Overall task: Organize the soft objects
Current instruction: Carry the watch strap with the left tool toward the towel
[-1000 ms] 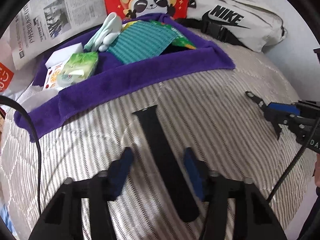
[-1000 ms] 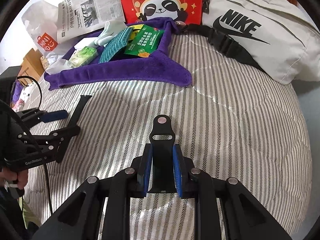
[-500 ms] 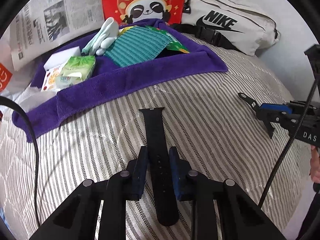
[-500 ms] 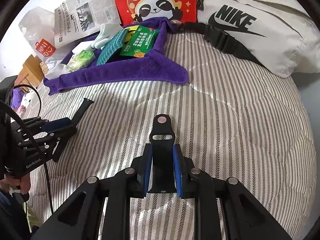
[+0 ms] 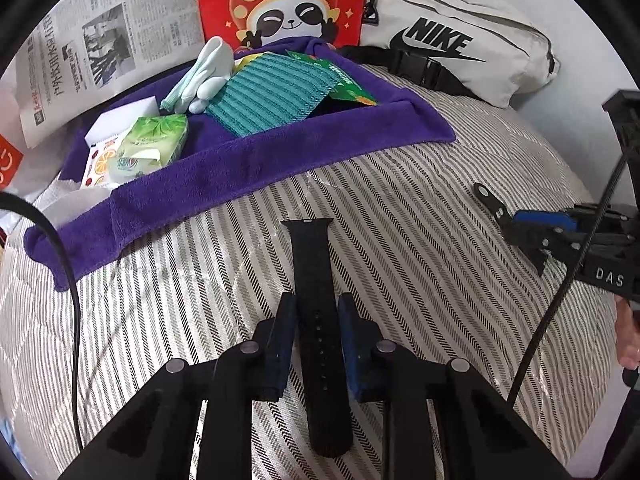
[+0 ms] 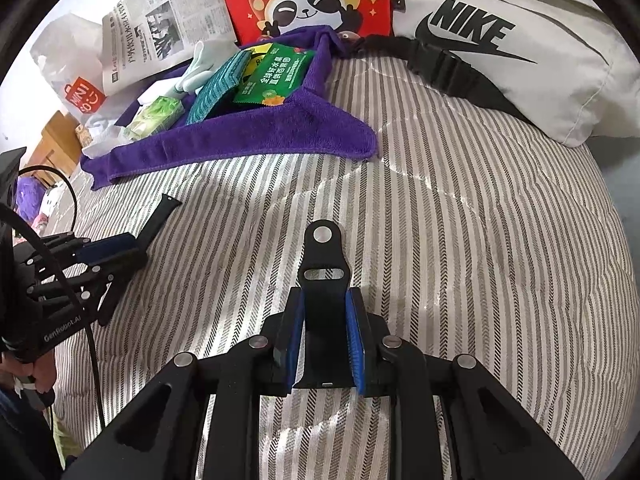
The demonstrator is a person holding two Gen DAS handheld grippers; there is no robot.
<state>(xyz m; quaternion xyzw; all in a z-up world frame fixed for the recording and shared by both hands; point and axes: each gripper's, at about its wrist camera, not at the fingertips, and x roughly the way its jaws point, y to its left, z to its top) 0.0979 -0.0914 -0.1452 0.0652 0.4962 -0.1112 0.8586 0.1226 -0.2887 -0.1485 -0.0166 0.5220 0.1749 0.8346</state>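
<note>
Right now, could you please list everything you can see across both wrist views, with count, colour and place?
long watch strap half: 1, black, between the left gripper's pads, on the quilt
short watch strap half with pin: 1, black, clamped in the right gripper
towel: 1, purple, far side of the quilt, edges turned up
ribbed cloth: 1, teal, on the towel
glove: 1, pale mint, on the towel
tissue pack: 1, green, towel's left end
snack packet: 1, green, on the towel
panda bag: 1, red, behind the towel
Nike bag: 1, off-white, far right
newspaper: 1, far left
quilt: 1, grey-striped, underneath
left gripper: black, blue pads
right gripper: black, blue pads
</note>
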